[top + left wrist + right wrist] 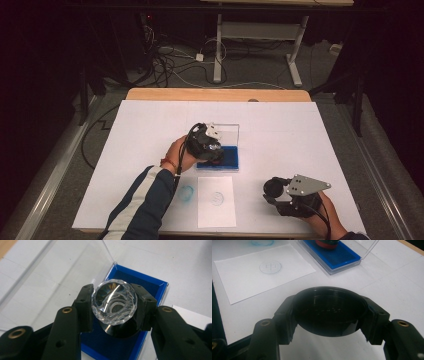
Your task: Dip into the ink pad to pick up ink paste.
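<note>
My left gripper (114,307) is shut on a faceted clear crystal stamp (114,300). The stamp's dark lower end rests on the blue ink pad (152,287) of a clear case. In the high view the left gripper (212,150) sits over the ink pad (231,157) at mid-table. My right gripper (329,316) is shut on a round black cap (329,308) and hovers low over the white table cover. In the high view the right gripper (275,190) is at the front right. In the right gripper view the stamp's red base (327,243) sits on the pad (342,256).
A white paper slip (216,201) with a faint round blue imprint (270,266) lies near the front edge. A blue smudged ring (186,193) marks the table cover left of it. The case's clear lid (62,275) stands open behind the pad. A person's sleeve (142,205) comes in at the front left.
</note>
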